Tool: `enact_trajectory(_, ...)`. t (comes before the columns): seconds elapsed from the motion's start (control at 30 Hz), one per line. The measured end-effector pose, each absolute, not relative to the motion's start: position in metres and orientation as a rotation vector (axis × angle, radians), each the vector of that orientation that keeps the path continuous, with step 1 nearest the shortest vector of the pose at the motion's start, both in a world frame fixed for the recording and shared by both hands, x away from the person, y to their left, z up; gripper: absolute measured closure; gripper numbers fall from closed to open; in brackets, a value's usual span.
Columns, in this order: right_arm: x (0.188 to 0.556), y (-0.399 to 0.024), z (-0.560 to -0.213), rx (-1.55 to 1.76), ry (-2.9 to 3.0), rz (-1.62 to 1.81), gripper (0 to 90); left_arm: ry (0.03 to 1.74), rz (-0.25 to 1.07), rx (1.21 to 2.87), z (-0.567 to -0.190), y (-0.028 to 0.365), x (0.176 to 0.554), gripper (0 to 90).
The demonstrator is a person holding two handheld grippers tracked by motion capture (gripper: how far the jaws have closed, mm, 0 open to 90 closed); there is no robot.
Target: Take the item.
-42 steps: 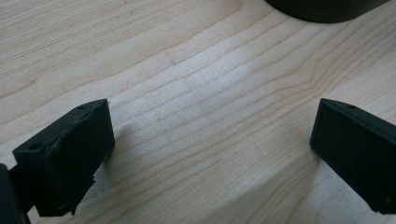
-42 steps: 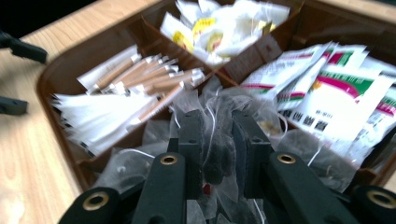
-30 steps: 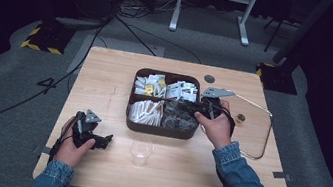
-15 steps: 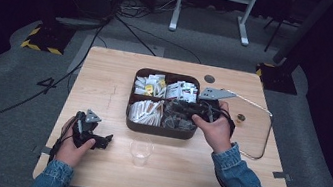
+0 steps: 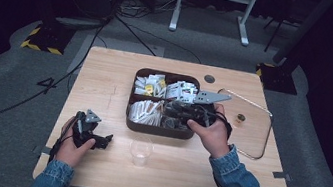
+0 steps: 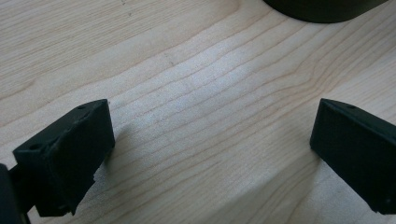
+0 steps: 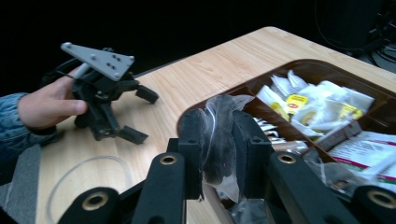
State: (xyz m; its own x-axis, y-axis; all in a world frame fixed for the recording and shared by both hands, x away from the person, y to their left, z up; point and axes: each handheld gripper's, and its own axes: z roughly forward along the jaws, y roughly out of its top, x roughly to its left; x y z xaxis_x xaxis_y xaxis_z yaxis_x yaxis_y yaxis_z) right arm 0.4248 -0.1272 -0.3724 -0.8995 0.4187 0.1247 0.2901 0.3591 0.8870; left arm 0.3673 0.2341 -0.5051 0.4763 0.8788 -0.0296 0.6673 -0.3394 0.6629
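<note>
A dark brown tray (image 5: 159,129) with four compartments of tea bags and sachets sits mid-table. My right gripper (image 5: 174,111) hovers over its near right compartment, pointing left. In the right gripper view this gripper (image 7: 219,140) is shut on a clear packet (image 7: 218,126) with something dark inside, held just above the tray's rim (image 7: 289,65). My left gripper (image 5: 105,140) rests on the table near the front left, jaws wide open. In the left gripper view its jaws (image 6: 210,140) span bare wood. The right gripper view also shows the left gripper (image 7: 140,115) with a hand on it.
A clear plastic cup (image 5: 140,151) stands upright in front of the tray, between the two hands. A clear lid (image 5: 251,122) lies flat to the right of the tray, with a small brass object (image 5: 240,118) on it. The tray's edge (image 6: 322,9) lies ahead of the left gripper.
My right hand has shifted slightly left and toward the person over the tray's near right compartment. The left gripper has stayed put.
</note>
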Motion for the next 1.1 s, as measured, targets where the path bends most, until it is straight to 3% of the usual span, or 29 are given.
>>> enact_trajectory(1.1, 0.377, -0.080, -0.385, 0.388, 2.742, 1.529, 75.4, 1.274, 0.448, 2.113, -0.505, 0.234, 0.367, 0.2)
